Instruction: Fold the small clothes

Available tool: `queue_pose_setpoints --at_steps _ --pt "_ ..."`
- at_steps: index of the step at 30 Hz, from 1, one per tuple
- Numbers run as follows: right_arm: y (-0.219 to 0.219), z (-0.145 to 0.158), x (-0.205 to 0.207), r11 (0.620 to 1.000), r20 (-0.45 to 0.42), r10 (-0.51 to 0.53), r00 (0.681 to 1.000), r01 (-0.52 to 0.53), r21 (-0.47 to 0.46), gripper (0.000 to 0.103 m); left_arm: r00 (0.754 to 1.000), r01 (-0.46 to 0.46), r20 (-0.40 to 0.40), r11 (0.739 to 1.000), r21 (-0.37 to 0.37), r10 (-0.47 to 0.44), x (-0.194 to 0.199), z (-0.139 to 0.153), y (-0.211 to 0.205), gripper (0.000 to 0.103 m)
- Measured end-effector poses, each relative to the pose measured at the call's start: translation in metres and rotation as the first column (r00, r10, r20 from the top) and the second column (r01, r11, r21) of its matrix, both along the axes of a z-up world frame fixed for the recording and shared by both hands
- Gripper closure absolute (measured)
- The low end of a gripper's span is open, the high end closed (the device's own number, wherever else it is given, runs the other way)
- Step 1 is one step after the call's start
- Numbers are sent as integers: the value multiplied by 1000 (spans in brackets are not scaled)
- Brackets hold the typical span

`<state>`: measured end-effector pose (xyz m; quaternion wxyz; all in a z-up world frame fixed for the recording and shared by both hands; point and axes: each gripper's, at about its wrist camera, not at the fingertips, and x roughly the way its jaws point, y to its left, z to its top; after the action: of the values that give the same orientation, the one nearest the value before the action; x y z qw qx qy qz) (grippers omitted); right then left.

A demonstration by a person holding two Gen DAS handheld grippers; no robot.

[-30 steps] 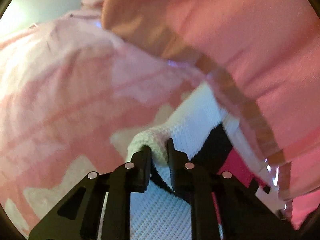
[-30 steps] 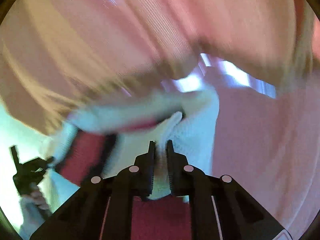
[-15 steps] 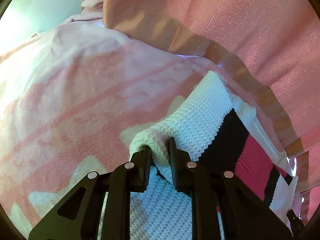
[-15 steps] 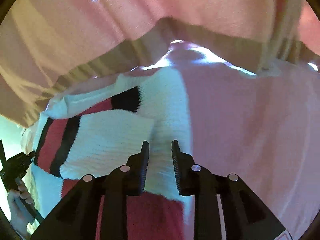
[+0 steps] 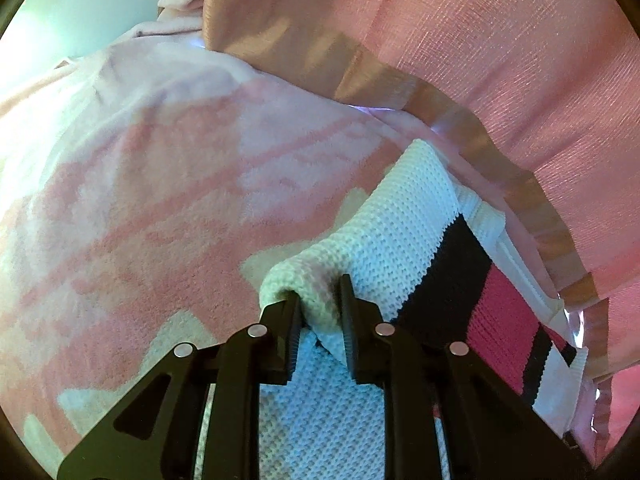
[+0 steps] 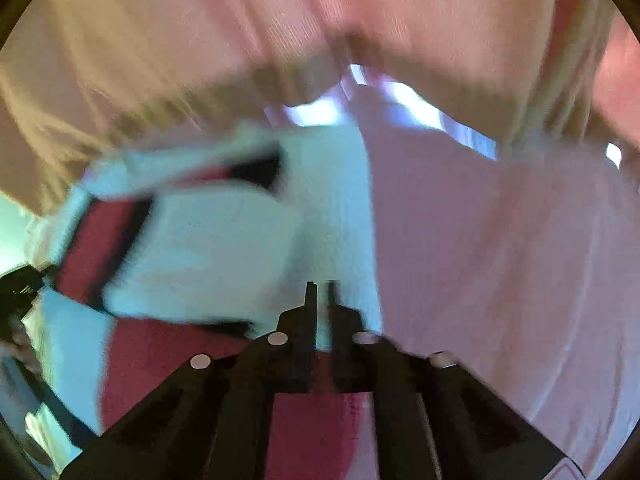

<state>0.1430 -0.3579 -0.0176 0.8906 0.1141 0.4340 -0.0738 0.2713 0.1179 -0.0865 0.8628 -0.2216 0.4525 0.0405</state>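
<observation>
While the left gripper (image 5: 320, 300) pinches a rolled white edge of the knitted sweater (image 5: 424, 240), the right gripper (image 6: 320, 292) comes down on the opposite white edge, its jaws having just been closing to a narrow gap with knit between them. That view is blurred, so I cannot tell whether the pads truly bite. The sweater, white with black and red bands, lies partly folded on a pink patterned blanket (image 5: 160, 200), close against a pink curtain (image 5: 480, 60). By my judgement, the step in hand is regripping both sides for another fold. Next, both grips need to be firm, then lift together and carry the edge evenly across, keeping clear of the curtain hem.
</observation>
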Motion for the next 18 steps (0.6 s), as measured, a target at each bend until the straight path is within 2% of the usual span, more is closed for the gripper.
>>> queue_pose_setpoints --at_steps 1,2,4,6,9,11,13,15,16,17,18 --pt "19 20 5 999 57 50 997 -51 17 90 1000 1 0 1000 4 -1 0 0 0 85" --pt "34 29 12 995 77 89 993 -92 29 90 1000 1 0 1000 9 -1 0 0 -1 85" --pt "85 45 46 974 87 215 973 -220 49 68 1000 3 1 1000 19 -3 0 1 -3 85" --pt "128 48 80 947 89 309 947 -315 63 61 1000 8 1 1000 17 -8 -1 1 -3 85" --pt "213 38 139 902 62 432 900 -432 -3 61 1000 15 -5 1000 -7 -15 -1 1 2 85" --pt "248 27 171 883 40 468 883 -468 -5 59 1000 26 -5 1000 -5 -26 0 1 3 85" --pt "275 15 196 877 34 480 877 -480 -8 46 999 48 -3 999 17 -48 0 1 2 85" --pt "296 -5 221 877 3 480 877 -479 -42 41 998 65 -3 997 29 -65 1 1 2 85" --pt "302 -12 228 875 -20 480 877 -480 -54 44 998 63 -5 998 17 -63 1 1 4 85" --pt "308 -22 236 874 -52 480 876 -482 -65 56 998 59 -8 998 5 -59 1 0 6 85" --pt "313 -29 242 863 -67 499 864 -503 -45 97 998 54 -12 998 -9 -54 2 0 8 85"
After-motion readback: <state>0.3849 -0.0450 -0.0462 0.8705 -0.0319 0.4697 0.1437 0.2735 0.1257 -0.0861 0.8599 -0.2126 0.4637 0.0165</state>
